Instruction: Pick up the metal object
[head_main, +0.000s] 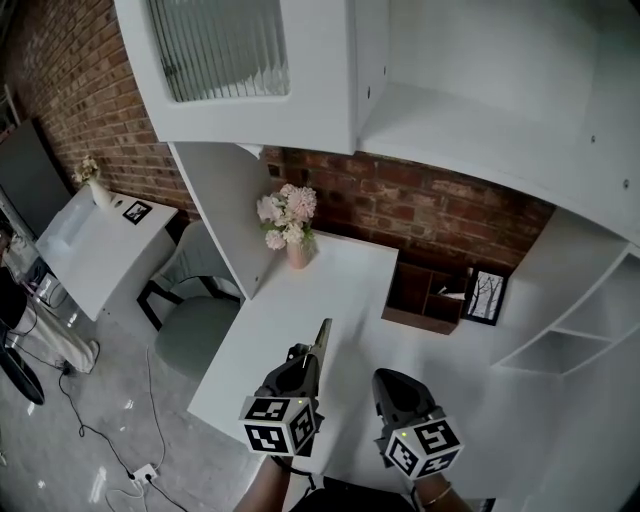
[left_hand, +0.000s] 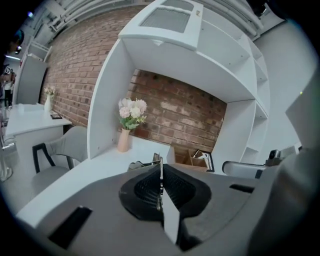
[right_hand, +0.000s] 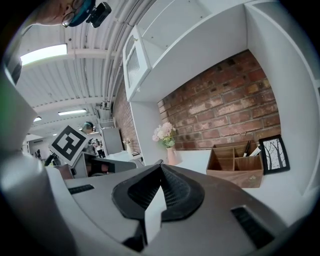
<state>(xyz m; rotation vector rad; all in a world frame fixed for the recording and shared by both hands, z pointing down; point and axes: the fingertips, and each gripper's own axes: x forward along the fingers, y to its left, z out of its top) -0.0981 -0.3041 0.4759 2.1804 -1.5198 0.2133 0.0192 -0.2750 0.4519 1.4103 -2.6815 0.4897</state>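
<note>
The left gripper (left_hand: 160, 164) is clenched on the metal object (left_hand: 156, 160), a thin flat strip that sticks forward from between the jaws, over the white desk (head_main: 340, 290). The right gripper (right_hand: 160, 167) is closed and holds nothing. Further back stand a vase of flowers (head_main: 290, 228), a wooden organiser (head_main: 425, 295) and the brick wall (head_main: 420, 205).

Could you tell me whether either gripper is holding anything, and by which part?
The left gripper pinches the thin metal object by its near end; the right gripper, shut, holds nothing.
</note>
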